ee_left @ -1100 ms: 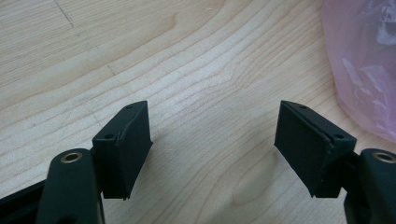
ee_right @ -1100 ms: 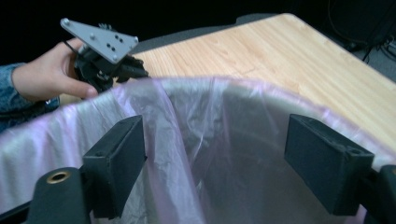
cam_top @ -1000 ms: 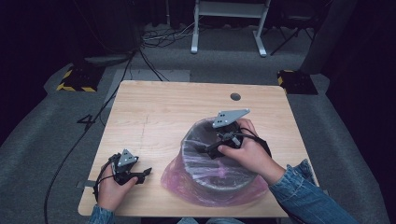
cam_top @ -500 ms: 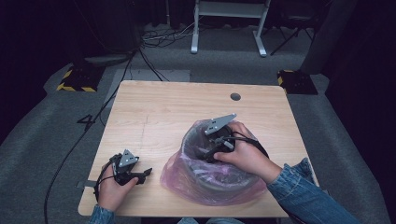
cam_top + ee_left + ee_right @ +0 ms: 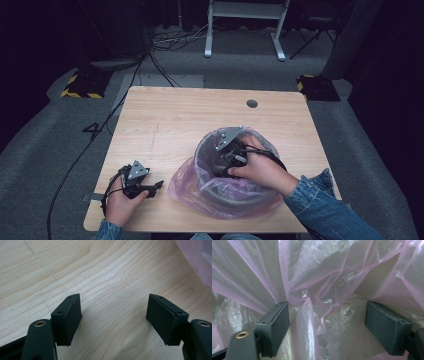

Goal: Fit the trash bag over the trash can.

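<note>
Right gripper sits down inside the grey bin, lower centre-right of the high view, the person's right hand over the bin mouth. In the right gripper view the jaws stand wide apart with crumpled pink plastic bag liner all around; a fold of the liner rises between the jaws, close to the left-hand pad, but the pads do not press on it, so nothing is gripped. The liner spills over the bin rim and bunches on the table at the bin's lower left. Left gripper rests in the left hand at the lower left of the high view, near the table's front edge, well apart from the bin. In the left gripper view its jaws are spread wide over bare wood, holding nothing, a corner of the pink liner in the upper right.
</note>
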The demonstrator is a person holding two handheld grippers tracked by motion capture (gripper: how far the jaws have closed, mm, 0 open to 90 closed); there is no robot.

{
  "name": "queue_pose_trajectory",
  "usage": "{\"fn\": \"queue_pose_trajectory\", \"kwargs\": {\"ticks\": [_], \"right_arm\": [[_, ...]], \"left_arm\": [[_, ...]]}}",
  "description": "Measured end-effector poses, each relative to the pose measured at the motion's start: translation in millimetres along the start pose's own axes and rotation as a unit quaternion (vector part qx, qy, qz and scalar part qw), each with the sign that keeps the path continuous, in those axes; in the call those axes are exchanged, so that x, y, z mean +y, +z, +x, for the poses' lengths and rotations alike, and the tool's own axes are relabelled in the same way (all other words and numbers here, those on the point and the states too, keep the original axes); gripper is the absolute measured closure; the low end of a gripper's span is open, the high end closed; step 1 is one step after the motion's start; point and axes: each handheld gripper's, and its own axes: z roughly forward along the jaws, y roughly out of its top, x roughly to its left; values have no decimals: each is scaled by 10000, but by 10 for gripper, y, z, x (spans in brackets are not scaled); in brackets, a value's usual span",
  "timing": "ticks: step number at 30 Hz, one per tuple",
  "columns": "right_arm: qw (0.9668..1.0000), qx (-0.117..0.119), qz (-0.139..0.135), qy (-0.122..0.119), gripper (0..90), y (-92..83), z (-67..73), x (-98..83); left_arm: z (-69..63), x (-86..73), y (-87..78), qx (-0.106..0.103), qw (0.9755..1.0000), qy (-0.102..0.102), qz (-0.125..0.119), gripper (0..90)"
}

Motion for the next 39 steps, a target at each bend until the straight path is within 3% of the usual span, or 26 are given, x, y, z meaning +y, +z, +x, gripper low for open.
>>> {"fn": "queue_pose_trajectory", "kwargs": {"ticks": [7, 9, 12, 15, 22, 29, 35, 39], "right_arm": [[9997, 102, 201, -66, 209, 58, 27, -7], [9999, 51, -57, -98, 229, 23, 31, 8], [9989, 79, -457, 39, 233, -111, 33, 49], [9972, 27, -748, 17, 237, -330, 49, 106], [9937, -42, -1110, -163, 257, -789, 164, 139], [9930, -132, -1117, -354, 310, -1109, 255, 84], [9935, -228, -1011, -480, 463, -1318, 307, 16], [9893, -393, -1349, -403, 467, -1357, 290, 11]], "left_arm": [[1, -1, 1, -11, 10000, -7, -9, 281], [2, -1, 1, -17, 10000, -5, -10, 280], [1, 0, 0, -15, 10000, 1, 3, 280], [4, -1, 1, -22, 10000, -7, -12, 281], [13, 0, -1, -33, 10000, -52, -14, 284], [8, 6, 7, -17, 10000, -51, -12, 281], [5, 8, 9, 4, 10000, -30, 1, 279], [0, 12, 15, 24, 10000, -11, 2, 276]]}}
